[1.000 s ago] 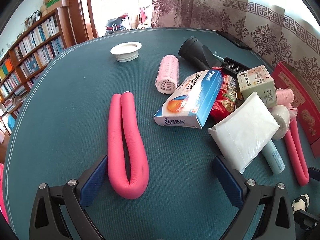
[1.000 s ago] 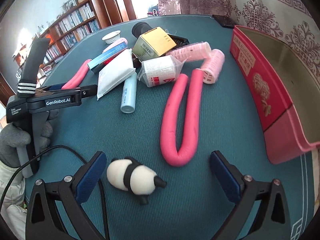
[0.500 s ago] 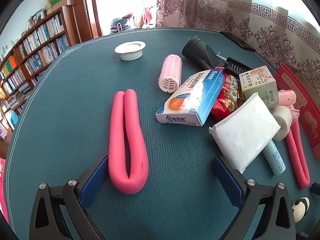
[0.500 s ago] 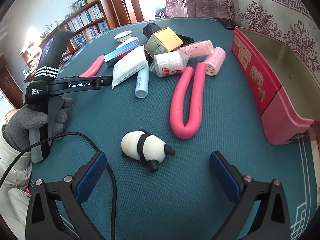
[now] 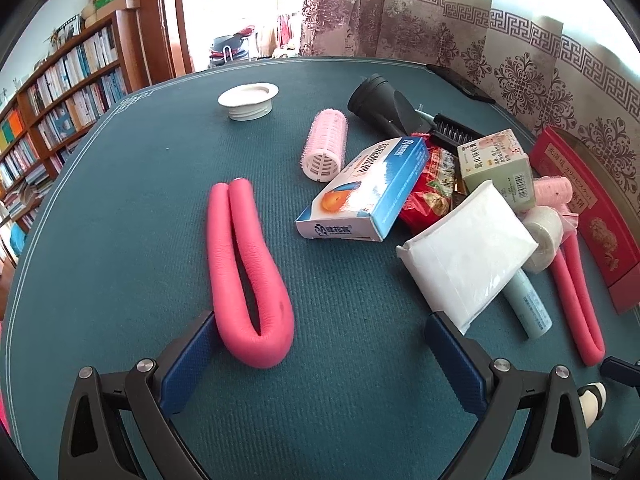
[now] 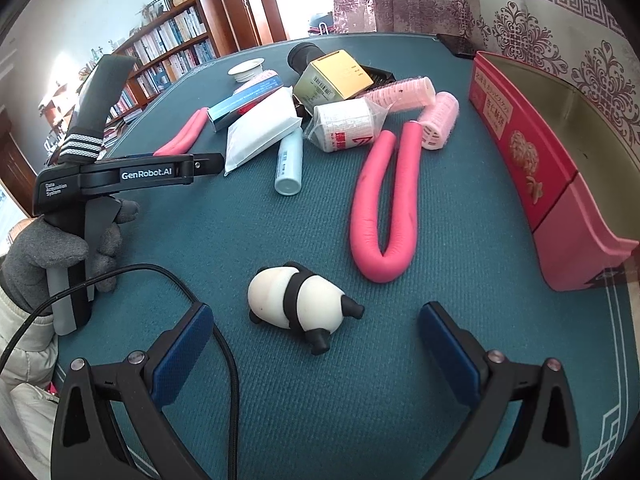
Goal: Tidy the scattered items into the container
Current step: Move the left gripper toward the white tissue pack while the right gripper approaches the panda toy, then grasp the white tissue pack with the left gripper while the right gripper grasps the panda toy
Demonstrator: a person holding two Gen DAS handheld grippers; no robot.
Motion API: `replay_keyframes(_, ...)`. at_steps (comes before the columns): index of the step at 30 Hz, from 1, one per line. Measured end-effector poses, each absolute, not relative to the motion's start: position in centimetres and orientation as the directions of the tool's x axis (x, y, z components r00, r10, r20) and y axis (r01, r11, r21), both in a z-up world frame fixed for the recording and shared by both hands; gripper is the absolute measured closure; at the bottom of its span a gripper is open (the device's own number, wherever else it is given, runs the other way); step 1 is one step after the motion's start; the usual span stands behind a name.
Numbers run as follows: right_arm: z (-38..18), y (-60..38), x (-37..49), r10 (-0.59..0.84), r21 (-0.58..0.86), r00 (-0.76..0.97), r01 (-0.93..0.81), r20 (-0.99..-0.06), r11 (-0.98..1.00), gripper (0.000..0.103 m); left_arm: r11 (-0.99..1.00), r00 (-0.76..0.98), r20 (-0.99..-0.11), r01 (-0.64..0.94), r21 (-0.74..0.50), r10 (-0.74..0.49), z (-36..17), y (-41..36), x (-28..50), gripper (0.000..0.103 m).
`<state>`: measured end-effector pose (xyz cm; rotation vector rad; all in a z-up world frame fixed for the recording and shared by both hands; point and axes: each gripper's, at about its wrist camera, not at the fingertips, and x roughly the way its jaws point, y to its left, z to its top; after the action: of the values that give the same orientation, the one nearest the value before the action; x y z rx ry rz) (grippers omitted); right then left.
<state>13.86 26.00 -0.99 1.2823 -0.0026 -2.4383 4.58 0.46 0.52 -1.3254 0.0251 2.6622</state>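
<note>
Standing empty at three o'clock, the red rectangular tin container [image 6: 520,128] awaits everything: folded pink foam rod [image 5: 248,276] at the wide-open, empty left gripper [image 5: 320,344], small black-and-white panda toy [image 6: 298,306] between the right gripper's [image 6: 316,344] equally spread, empty jaws.

Bright daylight from the blown-out doorway [image 5: 240,12]; sharp focus, soft shadows, heavy fisheye bending and dark corners

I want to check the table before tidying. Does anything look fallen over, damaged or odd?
The toy panda lies tipped on its side near the right tongs. The blue box leans askew on the heap, over the red packet. Nothing looks spilled or broken.
</note>
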Motion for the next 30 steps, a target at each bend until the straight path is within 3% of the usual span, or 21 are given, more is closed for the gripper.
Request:
replay_keyframes(6,-1.1,26.1,13.9,-0.340,0.181,-0.513,0.335,-0.788,-0.925,0.000,-0.951,-0.576,-0.767,-0.274,-0.145,0.283,1.3,1.8,5.3,0.008)
replay_keyframes(15,-1.5,26.9,14.9,-0.349,0.183,-0.527,0.341,-0.775,-0.922,0.000,-0.900,-0.585,-0.748,-0.434,-0.037,0.313,1.7,5.6,4.0,0.009)
replay_keyframes(21,-1.6,26.9,14.5,-0.356,0.188,-0.531,0.345,-0.769,-0.920,0.000,-0.884,-0.558,-0.763,-0.466,-0.036,0.325,1.4,6.4,2.2,0.009)
replay_keyframes(22,-1.6,27.2,14.6,-0.357,0.189,-0.532,0.345,-0.768,-0.919,0.000,-0.880,-0.551,-0.772,-0.475,-0.022,0.316,1.1,6.6,2.3,0.011)
replay_keyframes(23,-1.6,27.3,14.7,-0.359,0.191,-0.532,0.345,-0.767,-0.919,0.000,-0.873,-0.539,-0.783,-0.487,-0.012,0.311,0.8,6.8,2.4,0.021)
replay_keyframes(24,-1.7,27.5,14.8,-0.361,0.193,-0.533,0.345,-0.765,-0.918,0.000,-0.870,-0.544,-0.781,-0.494,0.001,0.308,0.6,7.0,2.9,0.021)
replay_keyframes(26,-1.8,27.8,15.0,-0.364,0.196,-0.536,0.345,-0.762,-0.918,0.000,-0.859,-0.541,-0.778,-0.513,0.002,0.321,0.8,7.1,3.6,0.038)
replay_keyframes(30,-1.9,27.9,15.1,-0.363,0.196,-0.540,0.343,-0.759,-0.919,0.000,-0.871,-0.547,-0.771,-0.491,-0.022,0.327,1.1,6.8,4.4,0.046)
